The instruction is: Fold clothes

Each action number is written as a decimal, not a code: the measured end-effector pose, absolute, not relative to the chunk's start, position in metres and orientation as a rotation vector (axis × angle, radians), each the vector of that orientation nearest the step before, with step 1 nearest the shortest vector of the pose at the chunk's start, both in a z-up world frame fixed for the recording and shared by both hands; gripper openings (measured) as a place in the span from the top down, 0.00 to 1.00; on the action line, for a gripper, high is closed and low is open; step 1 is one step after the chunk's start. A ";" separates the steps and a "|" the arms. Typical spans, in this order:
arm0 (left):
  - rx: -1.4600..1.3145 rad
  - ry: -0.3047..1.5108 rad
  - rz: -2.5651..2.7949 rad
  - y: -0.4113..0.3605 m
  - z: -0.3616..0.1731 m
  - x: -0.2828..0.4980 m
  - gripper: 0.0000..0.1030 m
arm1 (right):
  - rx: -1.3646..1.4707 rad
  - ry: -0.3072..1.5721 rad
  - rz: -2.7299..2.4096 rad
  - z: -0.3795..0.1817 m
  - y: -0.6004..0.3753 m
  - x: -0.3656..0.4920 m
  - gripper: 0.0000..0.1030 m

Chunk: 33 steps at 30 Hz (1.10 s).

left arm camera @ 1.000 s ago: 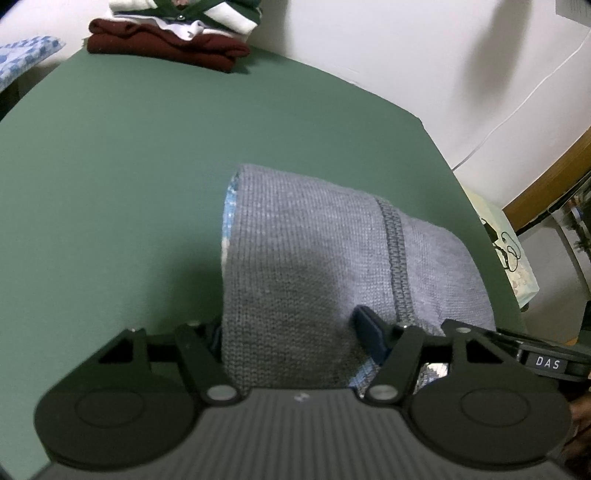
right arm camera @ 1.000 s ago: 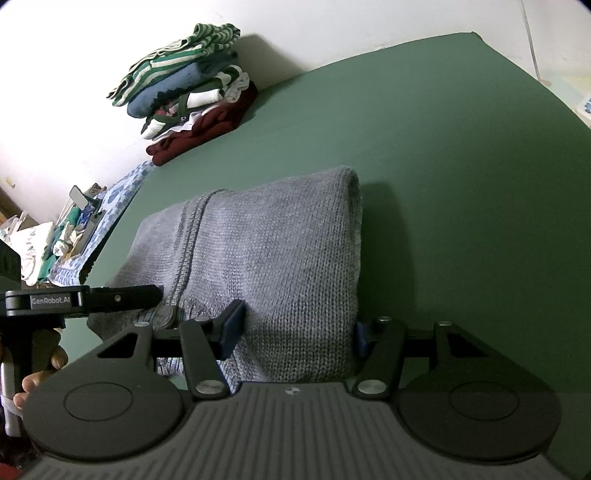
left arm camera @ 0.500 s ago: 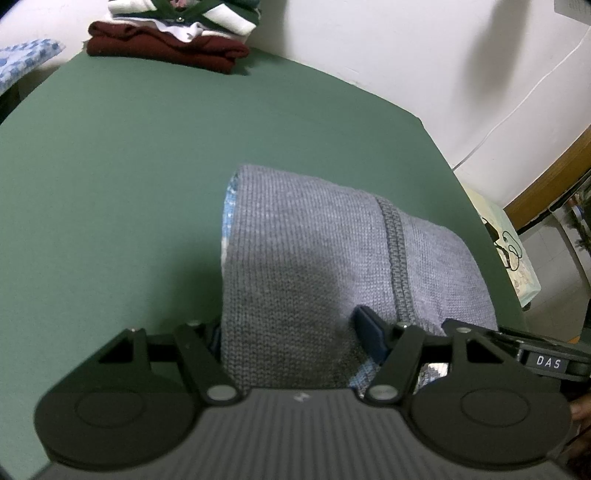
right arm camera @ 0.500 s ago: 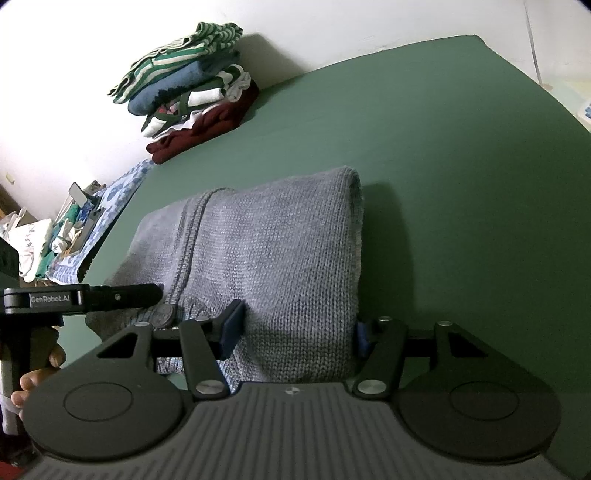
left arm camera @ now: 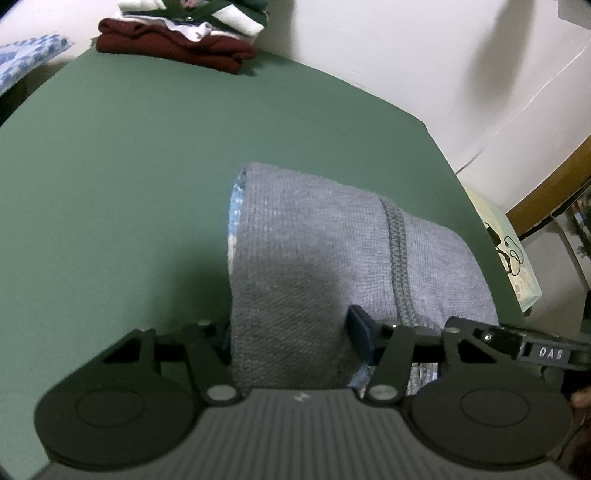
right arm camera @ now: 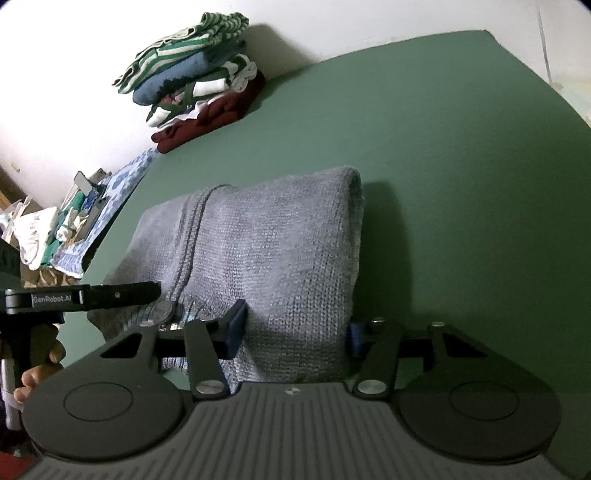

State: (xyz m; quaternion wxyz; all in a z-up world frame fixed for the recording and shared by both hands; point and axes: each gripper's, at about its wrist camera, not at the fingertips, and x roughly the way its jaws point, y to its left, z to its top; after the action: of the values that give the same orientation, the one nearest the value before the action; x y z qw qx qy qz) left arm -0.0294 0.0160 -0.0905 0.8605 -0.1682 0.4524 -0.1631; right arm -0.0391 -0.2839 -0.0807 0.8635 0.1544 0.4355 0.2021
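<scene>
Ahead of my left gripper, which slopes downward, one folded grey knitted sweater lies on the flat green table surface. Its near edge sits between my two fingers, which are closing on it. The right blue pad presses the knit; the left one is hidden behind the cloth. One ribbed seam runs along the sweater, and a pale blue lining shows at its left fold. One stack of folded clothes stands at the far edge.

Through the right wrist view, my right gripper slopes down likewise, its jaws closing on the same sweater, both blue pads against the coarse knit. My other tool's black finger reaches in from the left, with my left hand partly visible beneath. The stack stands against the white wall.
</scene>
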 end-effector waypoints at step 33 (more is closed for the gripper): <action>-0.398 0.984 -0.412 0.033 -0.093 -0.012 0.39 | 0.400 0.837 0.338 -0.076 -0.298 -0.019 0.48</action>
State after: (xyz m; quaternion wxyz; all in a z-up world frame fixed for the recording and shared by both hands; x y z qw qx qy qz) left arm -0.0119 0.0331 -0.0927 0.8423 -0.1884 0.4658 -0.1952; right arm -0.0188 -0.2978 -0.0762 0.8805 0.1921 0.4019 0.1621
